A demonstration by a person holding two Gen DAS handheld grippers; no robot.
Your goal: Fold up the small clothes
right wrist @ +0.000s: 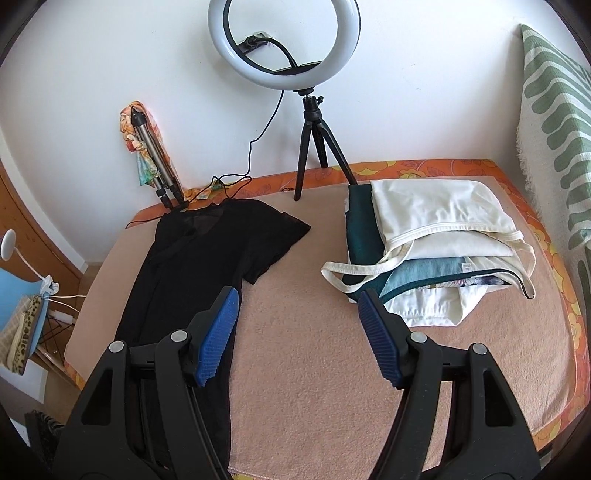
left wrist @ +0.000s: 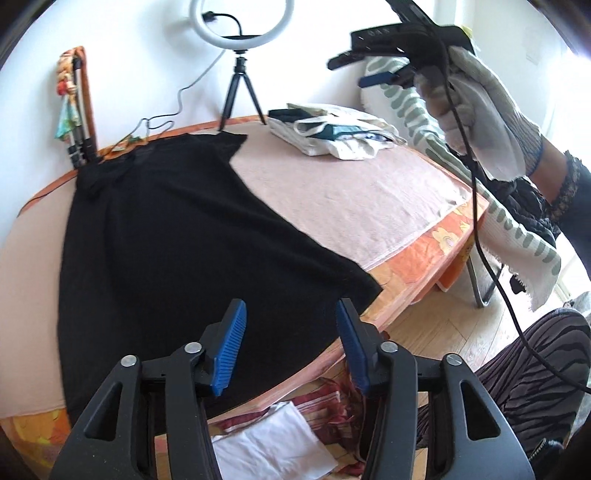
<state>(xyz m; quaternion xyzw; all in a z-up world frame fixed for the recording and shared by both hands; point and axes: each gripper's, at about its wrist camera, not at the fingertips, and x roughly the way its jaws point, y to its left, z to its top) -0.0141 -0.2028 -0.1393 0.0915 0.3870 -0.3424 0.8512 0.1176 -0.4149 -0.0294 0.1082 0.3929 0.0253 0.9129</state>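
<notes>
My left wrist cam is looking down over the near edge of the table, angled toward the ring light at the back wall. My right cam is sitting closer in, facing that ring light straight on. Both are catching the black top and the folded pile.

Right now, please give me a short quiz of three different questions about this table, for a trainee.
1. True or false: the black shirt lies spread on the pink towel.
2. What stands behind the pile of folded clothes? A) a ring light B) a kettle C) a fan
3. Fill in: the left gripper holds ____.

Key:
1. True.
2. A.
3. Nothing; it is open above the shirt's near edge. The right gripper is open too.
</notes>
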